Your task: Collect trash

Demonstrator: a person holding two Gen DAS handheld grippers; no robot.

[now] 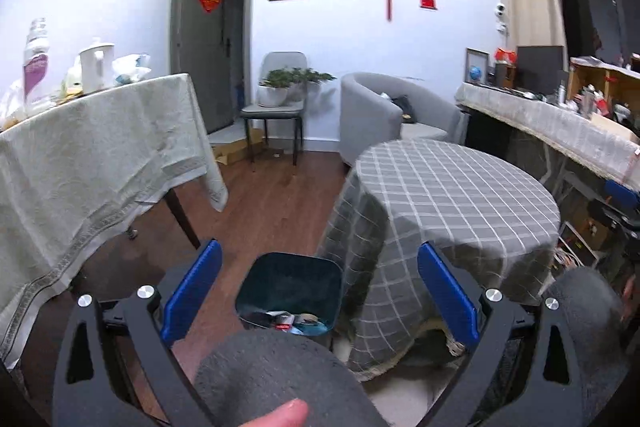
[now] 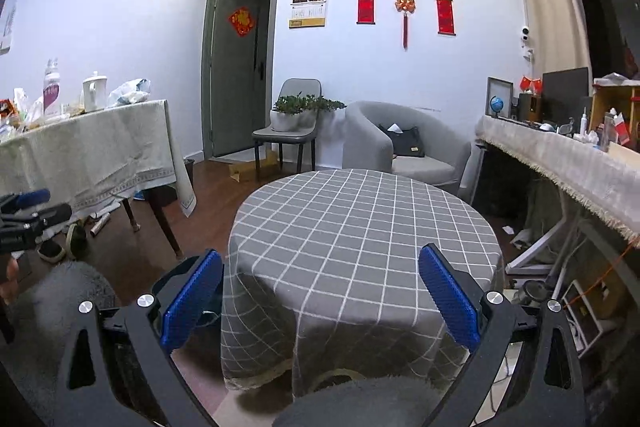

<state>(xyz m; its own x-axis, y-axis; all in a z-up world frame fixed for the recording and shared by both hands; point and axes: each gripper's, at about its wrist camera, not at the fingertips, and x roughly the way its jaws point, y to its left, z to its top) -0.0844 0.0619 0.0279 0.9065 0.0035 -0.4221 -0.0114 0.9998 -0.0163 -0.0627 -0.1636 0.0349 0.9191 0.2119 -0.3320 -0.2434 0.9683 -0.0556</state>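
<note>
A living room at night, seen from two handheld tools: at far left a long surface [image 1: 100,131] draped in pale cloth carries a white kettle [image 1: 97,62], a bottle [image 1: 35,59] and plastic bags; right of it, the left tongs [image 1: 320,291] stand wide apart with nothing between their blue pads [image 1: 192,291], framing a dark teal trash bin [image 1: 292,291] on the wooden floor [image 1: 272,203], the bin open-topped with scraps of trash [image 1: 288,321] lying at its bottom; the bin sits just left of the round surface [image 1: 452,195] covered in a grey checked cloth, touching or nearly touching the hanging cloth; a grey-clad knee [image 1: 276,379] and a fingertip [image 1: 288,413] fill the foreground below the bin; in the right wrist view, the right tongs [image 2: 320,291] are likewise spread wide and hold nothing, poised over the near edge of the round surface, whose top is bare; behind the round surface stand a chair with potted plants [image 2: 296,115] and a grey armchair [image 2: 400,143], and to its right a long cluttered bench [image 2: 560,155] runs along the wall
</note>
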